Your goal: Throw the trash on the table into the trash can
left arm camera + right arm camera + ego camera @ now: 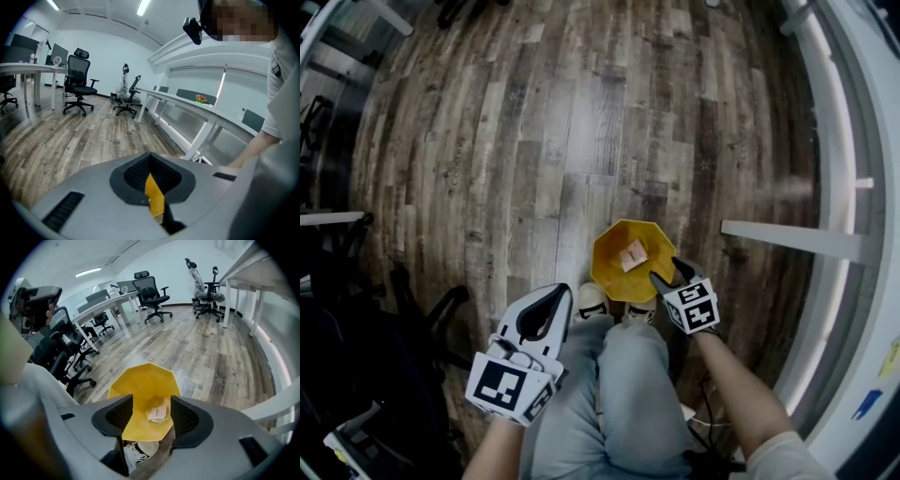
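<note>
Trash (158, 411) in the can (140, 385) shows between right gripper's (151, 405) parted jaws; left gripper (150, 155) clenched.

Yellow trash can (607, 269), whitish wrapper (633, 255) — grey-brown wood-grain floor (534, 141)

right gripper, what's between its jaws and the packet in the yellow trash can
Nothing: in the right gripper view the right gripper has open jaws, and through the bare gap the packet lies on the bottom of the trash can.
</note>
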`<act>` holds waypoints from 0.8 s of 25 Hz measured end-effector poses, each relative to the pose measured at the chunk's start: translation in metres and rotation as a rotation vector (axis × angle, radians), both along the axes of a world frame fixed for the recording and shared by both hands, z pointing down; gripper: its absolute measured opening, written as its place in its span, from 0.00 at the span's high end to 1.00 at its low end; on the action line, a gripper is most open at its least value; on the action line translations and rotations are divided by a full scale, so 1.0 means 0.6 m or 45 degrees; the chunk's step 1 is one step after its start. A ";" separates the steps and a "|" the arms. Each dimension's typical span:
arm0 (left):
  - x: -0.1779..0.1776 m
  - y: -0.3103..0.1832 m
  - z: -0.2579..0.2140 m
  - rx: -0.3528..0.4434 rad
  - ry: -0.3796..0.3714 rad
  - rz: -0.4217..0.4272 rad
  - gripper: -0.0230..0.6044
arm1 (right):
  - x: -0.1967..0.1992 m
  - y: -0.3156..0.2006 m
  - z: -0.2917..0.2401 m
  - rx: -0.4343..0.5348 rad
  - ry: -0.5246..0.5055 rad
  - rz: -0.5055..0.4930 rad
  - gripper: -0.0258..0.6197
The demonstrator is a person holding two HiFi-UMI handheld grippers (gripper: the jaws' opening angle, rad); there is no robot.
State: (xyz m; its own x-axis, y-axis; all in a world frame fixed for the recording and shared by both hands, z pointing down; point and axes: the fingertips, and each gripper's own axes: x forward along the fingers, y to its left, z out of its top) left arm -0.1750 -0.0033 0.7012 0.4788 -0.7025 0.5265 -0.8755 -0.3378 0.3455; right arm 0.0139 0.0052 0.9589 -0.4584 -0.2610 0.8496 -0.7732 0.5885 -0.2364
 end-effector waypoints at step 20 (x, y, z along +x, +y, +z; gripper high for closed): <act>0.045 -0.019 -0.490 0.071 -0.025 0.092 0.96 | 0.026 -0.089 -0.778 0.385 -0.378 0.057 0.91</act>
State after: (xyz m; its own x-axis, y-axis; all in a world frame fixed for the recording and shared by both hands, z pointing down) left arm -0.1477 -0.0149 0.4070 0.5194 -0.6948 0.4976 -0.8545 -0.4187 0.3074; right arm 0.0293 -0.0483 0.4923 -0.6542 -0.5034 0.5644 -0.7240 0.6327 -0.2748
